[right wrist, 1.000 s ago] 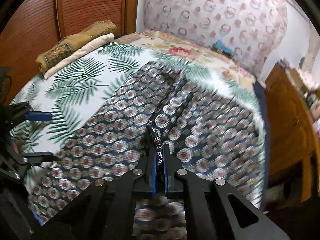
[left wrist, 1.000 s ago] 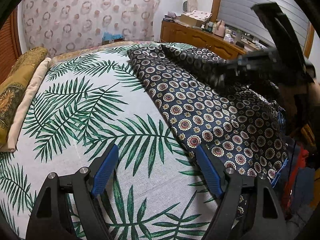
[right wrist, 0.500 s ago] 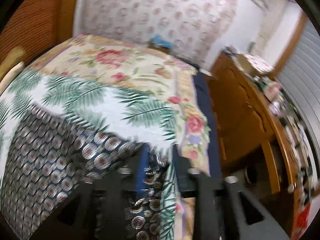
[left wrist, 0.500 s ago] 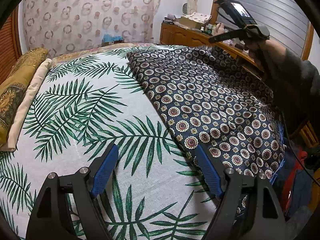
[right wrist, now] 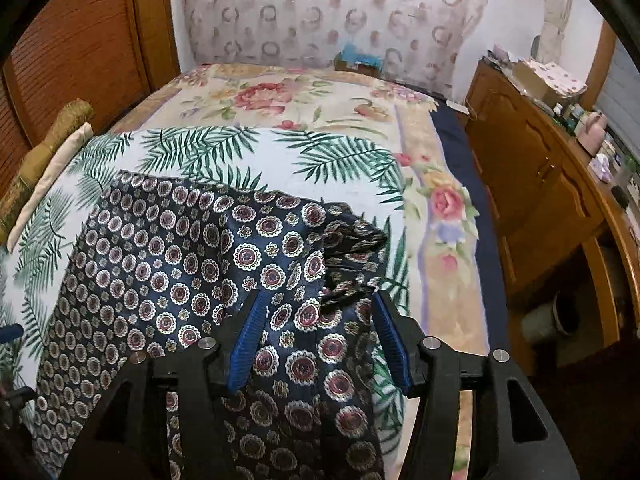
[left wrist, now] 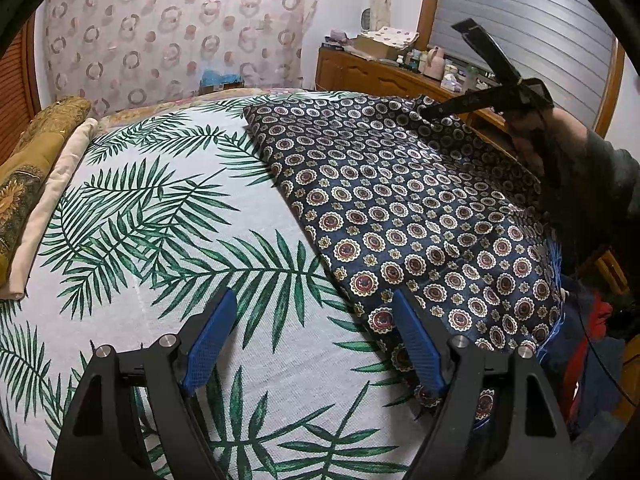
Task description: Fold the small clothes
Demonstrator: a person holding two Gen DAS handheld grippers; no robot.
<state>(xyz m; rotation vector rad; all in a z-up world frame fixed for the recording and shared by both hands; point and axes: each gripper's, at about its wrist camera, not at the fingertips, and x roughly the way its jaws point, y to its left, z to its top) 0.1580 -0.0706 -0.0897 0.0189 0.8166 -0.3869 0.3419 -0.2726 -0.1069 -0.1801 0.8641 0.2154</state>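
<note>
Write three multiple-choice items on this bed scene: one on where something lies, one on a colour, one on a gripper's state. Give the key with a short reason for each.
1. Where does the navy medallion-print garment lie on the palm-leaf sheet, in the left wrist view?
A. on its right part
B. on its left part, against the pillows
C. hanging off the dresser

2. What colour are the pads of the left hand-held gripper?
A. red
B. blue
C. yellow

3. How do the jaws of the right hand-held gripper stand?
A. clamped on a pillow
B. apart, closing, with garment cloth lying between them
C. gripping the dresser's edge

Key: 1 A, the garment covers the right part while the left stays bare leaf print. 2 B, both pads show blue. 3 B, a gap shows beside each pad, with cloth between them.
</note>
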